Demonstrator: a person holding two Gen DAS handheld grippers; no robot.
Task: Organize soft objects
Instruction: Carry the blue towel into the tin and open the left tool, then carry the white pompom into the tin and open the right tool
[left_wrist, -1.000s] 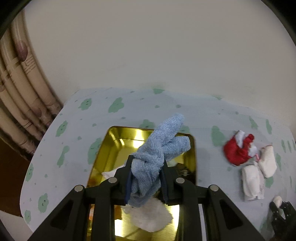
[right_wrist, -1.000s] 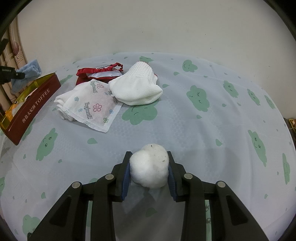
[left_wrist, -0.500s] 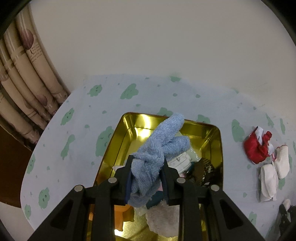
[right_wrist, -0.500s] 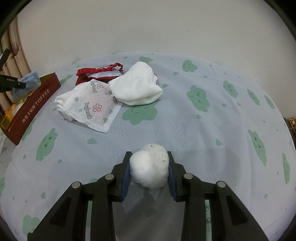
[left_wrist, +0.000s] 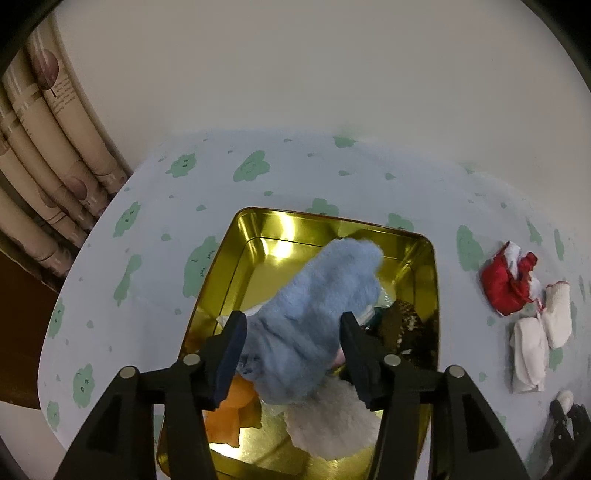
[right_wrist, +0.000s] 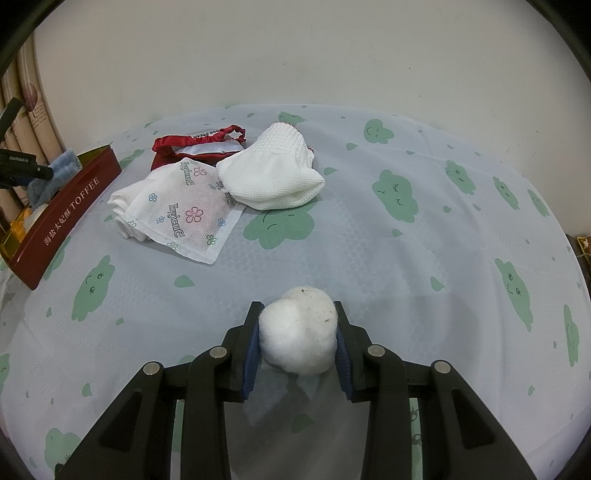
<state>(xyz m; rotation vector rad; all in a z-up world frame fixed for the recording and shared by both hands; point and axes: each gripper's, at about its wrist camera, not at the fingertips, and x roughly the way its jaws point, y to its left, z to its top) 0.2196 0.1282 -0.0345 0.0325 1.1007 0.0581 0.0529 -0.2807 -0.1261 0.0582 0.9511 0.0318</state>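
The left gripper stands over the gold tin, and its jaws have just been opening. The blue cloth is between them, blurred, and the pads no longer squeeze it; whether it still brushes them I cannot tell. Under and just behind the cloth, inside the tin, lie an orange cloth, a white fluffy piece and some dark items at the right wall. To the right of the tin, well apart on the tablecloth, lie a red pouch and white cloths.

The right gripper is clamped on a white ball, the pads pressing its sides, low over the tablecloth. Farther off lie a flowered wipe, a white waffle cloth overlapping it, and the red pouch behind them. The tin stands at the far left.
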